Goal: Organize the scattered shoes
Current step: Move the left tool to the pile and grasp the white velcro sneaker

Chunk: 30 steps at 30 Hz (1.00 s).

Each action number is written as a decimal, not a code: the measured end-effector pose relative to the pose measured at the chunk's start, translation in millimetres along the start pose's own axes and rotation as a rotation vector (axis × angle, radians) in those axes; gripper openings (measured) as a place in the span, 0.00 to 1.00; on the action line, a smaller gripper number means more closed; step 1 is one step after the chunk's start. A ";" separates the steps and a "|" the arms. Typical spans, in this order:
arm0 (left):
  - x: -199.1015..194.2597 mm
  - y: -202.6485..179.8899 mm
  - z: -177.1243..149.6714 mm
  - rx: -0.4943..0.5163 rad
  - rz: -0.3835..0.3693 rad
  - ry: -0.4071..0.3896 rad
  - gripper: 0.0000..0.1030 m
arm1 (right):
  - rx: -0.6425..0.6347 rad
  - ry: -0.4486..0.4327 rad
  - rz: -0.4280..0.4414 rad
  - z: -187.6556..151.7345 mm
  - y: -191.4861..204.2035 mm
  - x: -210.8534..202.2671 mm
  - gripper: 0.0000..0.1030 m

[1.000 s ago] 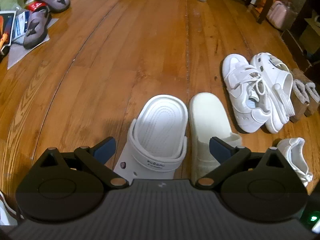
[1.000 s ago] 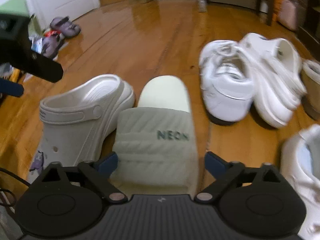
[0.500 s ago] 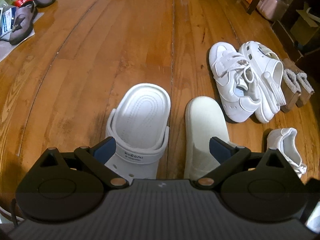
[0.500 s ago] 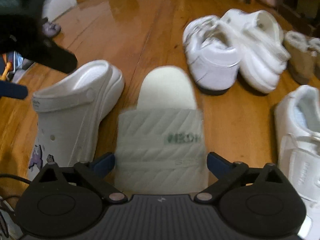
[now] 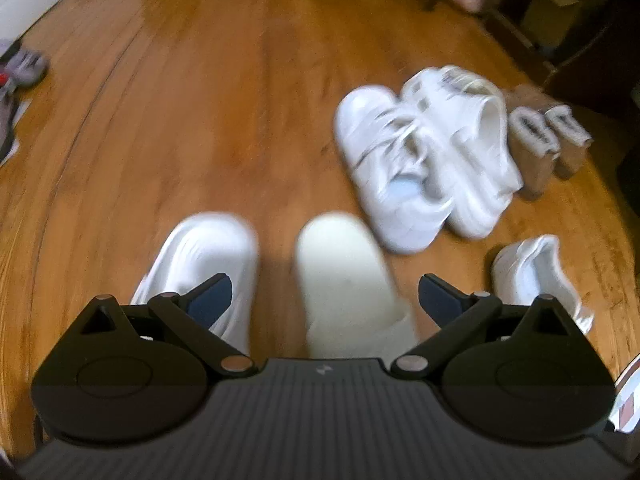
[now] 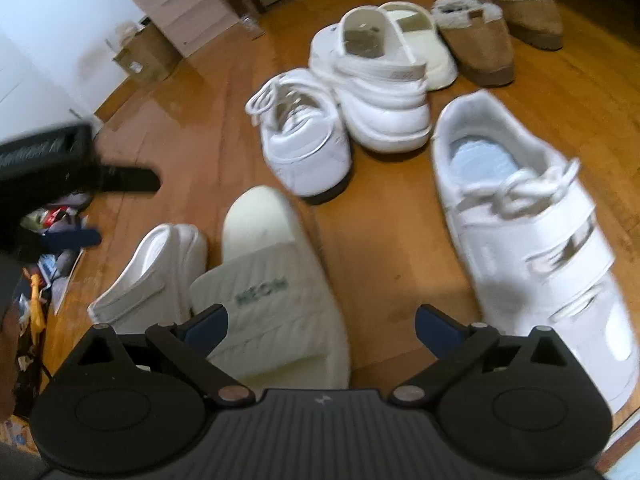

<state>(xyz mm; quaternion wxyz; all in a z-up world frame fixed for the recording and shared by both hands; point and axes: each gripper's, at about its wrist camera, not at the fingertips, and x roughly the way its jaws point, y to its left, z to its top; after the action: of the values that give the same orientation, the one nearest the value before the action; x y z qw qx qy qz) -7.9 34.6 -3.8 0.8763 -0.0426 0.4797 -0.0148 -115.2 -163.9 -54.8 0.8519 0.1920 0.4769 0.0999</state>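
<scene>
A white clog (image 5: 208,256) and a pale green NEON slide (image 5: 340,268) lie side by side on the wood floor. My left gripper (image 5: 325,300) is open and empty, above and behind them. My right gripper (image 6: 320,322) is open and empty, with the slide (image 6: 276,288) at its left finger and a white strap sneaker (image 6: 524,236) to its right. The clog (image 6: 156,272) lies left of the slide. Beyond stand a white sneaker (image 6: 304,144), a second clog (image 6: 376,92), a second pale slide (image 6: 424,44) and tan fur slippers (image 6: 476,36).
The left wrist view shows the sneaker and clog pair (image 5: 420,160), tan slippers (image 5: 548,140) and a lone white sneaker (image 5: 536,276) to the right. Grey sandals (image 5: 24,68) lie far left. Cardboard boxes (image 6: 144,56) and furniture stand at the back. Clutter (image 6: 36,292) lies left.
Both grippers have pulled back and swung right, away from the clog and slide. The right view now takes in the strap sneaker and the far group of shoes. Both stay open.
</scene>
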 end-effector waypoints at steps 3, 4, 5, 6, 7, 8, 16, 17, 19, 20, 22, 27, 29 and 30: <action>46.7 -13.7 26.0 0.031 0.063 0.027 0.95 | -0.002 -0.027 -0.007 5.9 -2.5 -2.0 0.97; 60.0 -15.0 33.1 0.035 0.060 0.041 0.93 | 0.001 -0.033 -0.003 7.3 -3.0 -3.9 0.97; 70.3 -15.7 38.8 0.034 0.053 0.041 0.90 | 0.006 -0.039 0.002 9.0 -3.7 -6.3 0.97; 77.1 -16.4 42.6 0.039 0.053 0.049 0.90 | 0.008 -0.041 0.007 10.4 -4.5 -7.4 0.97; 83.5 -17.1 46.1 0.045 0.054 0.056 0.87 | 0.012 -0.045 0.013 11.3 -5.4 -9.6 0.97; 88.2 -18.4 48.7 0.057 0.061 0.059 0.83 | 0.013 -0.045 0.015 11.7 -6.4 -11.8 0.97; 151.5 -34.6 68.2 0.113 0.090 0.090 0.72 | 0.016 -0.009 0.006 11.8 -9.7 -10.7 0.97; 154.6 -36.4 68.6 0.117 0.096 0.093 0.72 | 0.021 -0.004 0.005 11.8 -10.7 -10.1 0.97; 155.2 -39.9 66.1 0.120 0.094 0.082 0.69 | 0.033 0.001 0.003 11.5 -12.4 -9.0 0.97; 153.9 -38.6 64.6 0.110 0.062 0.078 0.49 | 0.041 0.003 0.000 11.6 -13.6 -7.7 0.97; 151.3 -35.8 61.6 0.090 -0.004 0.068 0.29 | 0.059 0.009 -0.004 11.7 -16.2 -4.9 0.97; 148.5 -31.5 61.0 0.043 -0.055 0.065 0.28 | 0.104 0.023 0.002 11.5 -21.5 -0.5 0.97; 153.9 -33.0 64.4 0.044 -0.054 0.085 0.33 | 0.117 0.030 0.004 11.6 -23.2 1.2 0.97; 156.9 -32.6 66.2 0.036 -0.053 0.098 0.34 | 0.121 0.031 0.003 11.3 -23.9 2.0 0.97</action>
<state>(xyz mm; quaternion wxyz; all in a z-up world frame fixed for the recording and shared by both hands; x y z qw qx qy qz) 133.0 -4.4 -97.1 0.8518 -0.0387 0.5202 -0.0485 -104.9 -187.5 -61.1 0.8312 0.2422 0.4948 0.0752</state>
